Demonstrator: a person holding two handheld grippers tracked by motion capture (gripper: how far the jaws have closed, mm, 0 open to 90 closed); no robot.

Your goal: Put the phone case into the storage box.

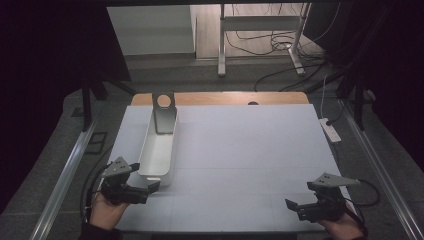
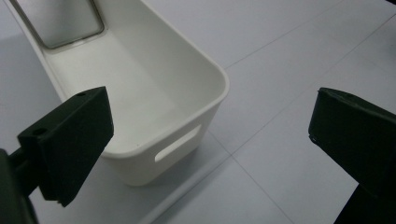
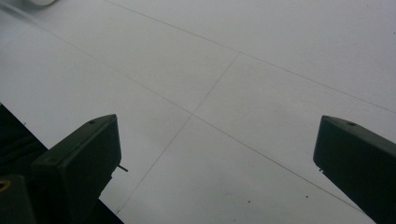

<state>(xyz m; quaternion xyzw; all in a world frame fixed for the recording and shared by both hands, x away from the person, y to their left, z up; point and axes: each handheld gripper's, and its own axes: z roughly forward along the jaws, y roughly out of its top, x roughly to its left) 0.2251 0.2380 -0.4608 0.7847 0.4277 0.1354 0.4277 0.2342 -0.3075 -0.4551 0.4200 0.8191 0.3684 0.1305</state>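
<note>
A long white plastic bin (image 1: 159, 150) lies lengthwise on the left of the white table (image 1: 250, 150). A grey metal plate with a round hole (image 1: 164, 112) leans in its far end. My left gripper (image 1: 145, 176) is open beside the bin's near end, with nothing between its jaws. In the left gripper view the bin (image 2: 140, 88) with a slot handle lies just ahead of the left gripper (image 2: 210, 140), and the metal plate (image 2: 60, 18) shows at its far end. My right gripper (image 1: 301, 195) is open and empty near the table's front right; in its own view the right gripper (image 3: 215, 158) hovers over bare tabletop.
A white power strip (image 1: 330, 129) lies off the table's right edge. A wooden strip (image 1: 225, 98) borders the far edge. Metal rails run along both sides, and cables and a stand's legs (image 1: 260, 45) are on the floor beyond.
</note>
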